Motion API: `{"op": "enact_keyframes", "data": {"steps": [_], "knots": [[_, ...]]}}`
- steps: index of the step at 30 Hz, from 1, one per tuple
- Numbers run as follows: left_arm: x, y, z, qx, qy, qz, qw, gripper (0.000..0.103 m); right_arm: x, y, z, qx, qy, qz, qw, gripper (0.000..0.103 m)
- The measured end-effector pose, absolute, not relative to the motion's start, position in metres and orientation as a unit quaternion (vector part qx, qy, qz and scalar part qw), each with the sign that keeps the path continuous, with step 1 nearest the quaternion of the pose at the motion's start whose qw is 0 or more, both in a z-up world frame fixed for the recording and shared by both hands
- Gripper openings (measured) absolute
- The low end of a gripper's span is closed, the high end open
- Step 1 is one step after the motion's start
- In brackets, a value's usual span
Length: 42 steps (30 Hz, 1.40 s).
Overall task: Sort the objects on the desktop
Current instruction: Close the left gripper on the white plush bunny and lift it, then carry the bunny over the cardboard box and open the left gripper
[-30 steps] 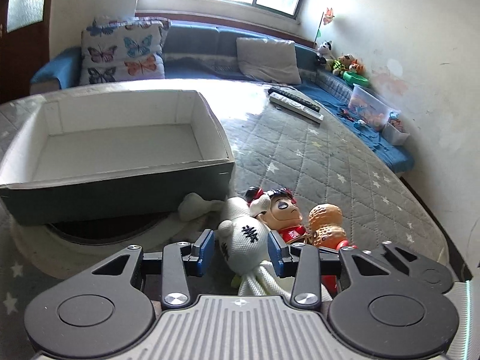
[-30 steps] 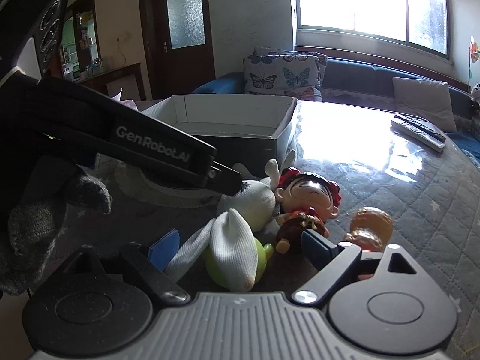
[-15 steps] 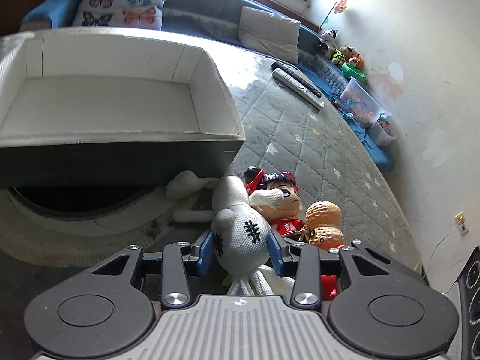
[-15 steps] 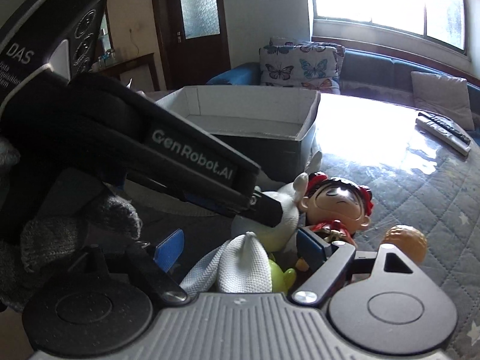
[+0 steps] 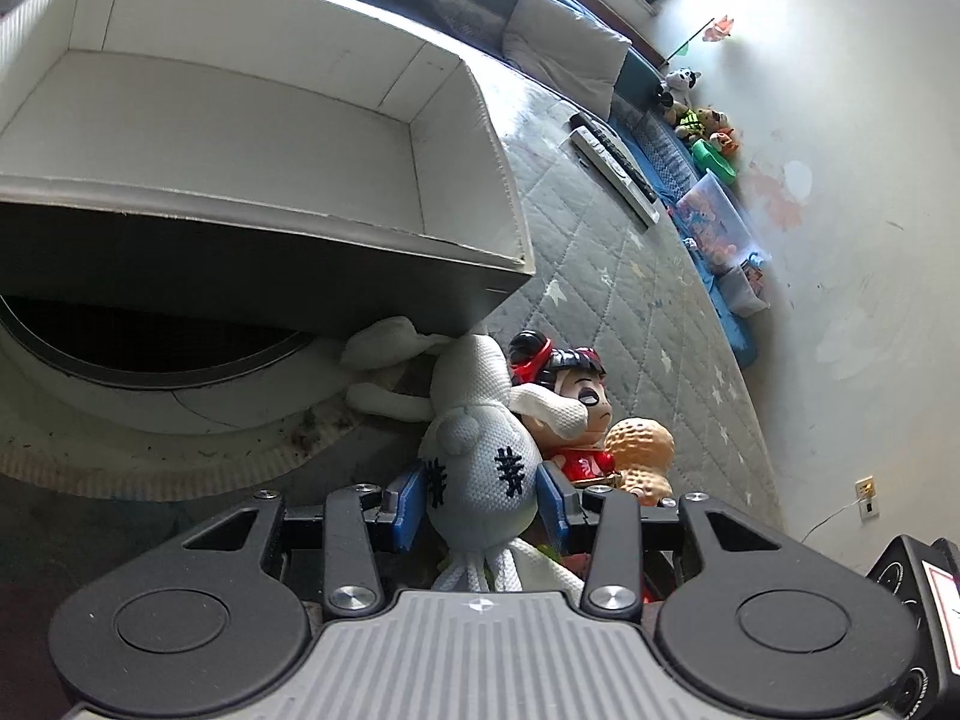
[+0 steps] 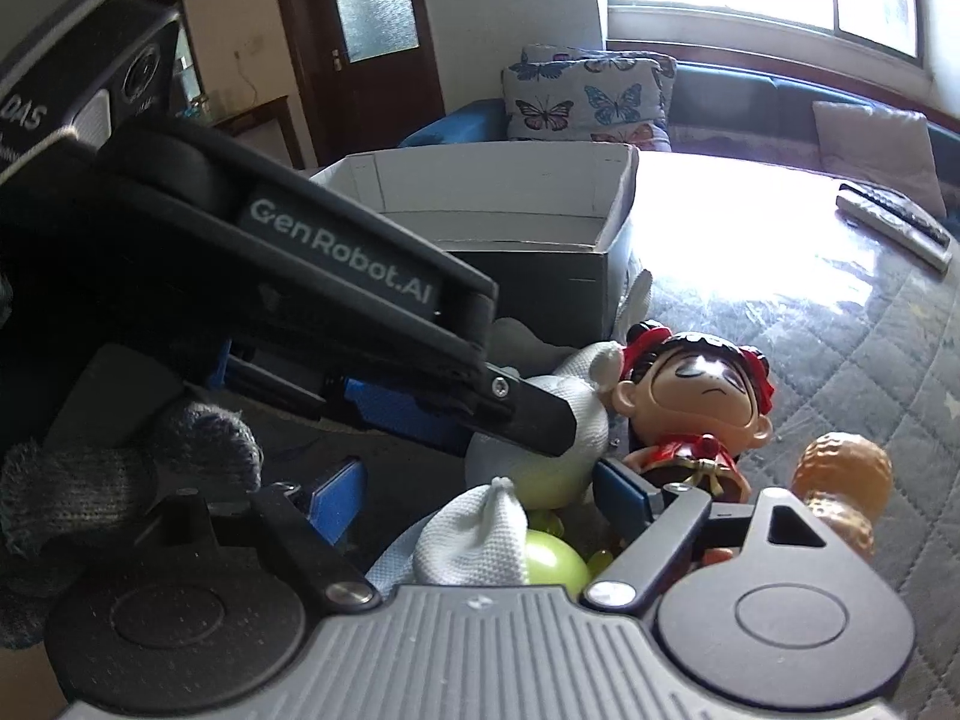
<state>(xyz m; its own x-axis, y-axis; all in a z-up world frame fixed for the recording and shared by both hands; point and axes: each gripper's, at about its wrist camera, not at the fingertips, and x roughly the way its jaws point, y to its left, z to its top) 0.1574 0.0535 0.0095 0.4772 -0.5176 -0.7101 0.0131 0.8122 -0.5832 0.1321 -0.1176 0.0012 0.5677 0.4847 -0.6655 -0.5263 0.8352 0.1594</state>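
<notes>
The blue-padded fingers (image 5: pixel 414 504) of the left gripper (image 5: pixel 483 501) are seen set on either side of a white knitted plush toy (image 5: pixel 480 468), their jaws opening; the pads appear to sit against the toy's flanks, though whether they press cannot be told. The toy is judged to be set down or re-gripped here, just in front of the open cardboard box (image 5: pixel 270 138) that presumably serves as the sorting bin. Black stitched characters are carried on the toy's body; they cannot be read with certainty.

The right gripper (image 6: pixel 480 510) is held just beside the left one, its jaws closing around the toy's lower end, where white knit is bunched over a yellow-green ball-shaped part (image 6: pixel 555 564); contact is not yet shown. A two-handed hold seems intended because the toy is limp.

Touching the plush, on the side away from the box's front wall, a doll with red hair bands (image 6: pixel 699 390) is propped, and beyond it a peanut-shaped figure (image 6: pixel 846 480) lies on the quilted table cover (image 5: pixel 630 300). Two remote controls (image 5: pixel 612 171) are left well past the box.

"GenRobot.AI" is printed on the left gripper's arm (image 6: pixel 342 258), and "DAS" on its housing (image 6: pixel 24 117), held by a hand in a grey glove (image 6: pixel 78 480).
</notes>
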Motion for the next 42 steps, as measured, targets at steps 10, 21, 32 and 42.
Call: {"op": "enact_keyframes", "data": {"steps": [10,21,32,42], "knots": [[0.151,0.057,0.01,-0.255,0.467,-0.164,0.831,0.038,0.135,-0.125,0.004,-0.005,0.374,0.27,0.888,0.047],[0.109,0.063,0.046,-0.244,0.409,-0.17,0.863,0.036,0.109,-0.125,0.032,-0.019,0.32,0.291,0.901,0.044],[0.106,0.097,0.096,-0.217,0.316,-0.128,0.915,0.036,0.128,-0.081,0.078,-0.039,0.243,0.34,0.908,0.044],[0.163,0.155,0.108,-0.226,0.291,-0.081,0.926,0.036,0.2,-0.02,0.099,-0.025,0.246,0.364,0.898,0.044]]}}
